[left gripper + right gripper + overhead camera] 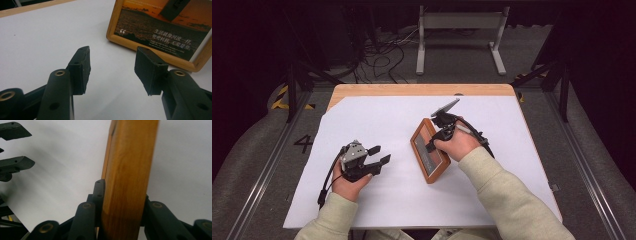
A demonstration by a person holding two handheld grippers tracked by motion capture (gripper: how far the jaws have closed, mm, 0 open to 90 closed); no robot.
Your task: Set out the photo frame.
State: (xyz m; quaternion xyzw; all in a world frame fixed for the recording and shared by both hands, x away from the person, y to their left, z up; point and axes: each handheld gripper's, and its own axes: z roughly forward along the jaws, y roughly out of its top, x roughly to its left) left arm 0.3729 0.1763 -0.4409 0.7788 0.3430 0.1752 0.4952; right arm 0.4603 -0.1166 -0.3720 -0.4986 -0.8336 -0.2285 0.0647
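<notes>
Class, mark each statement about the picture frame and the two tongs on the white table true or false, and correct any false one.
1. The right tongs are closed on the wooden picture frame. True.
2. The left tongs hold the frame too. False: they are open and empty, apart from it.
3. The frame's picture shows a sunset scene with white writing. True.
4. The white sheet covers the whole table. False: a wooden strip shows along the far edge.
</notes>
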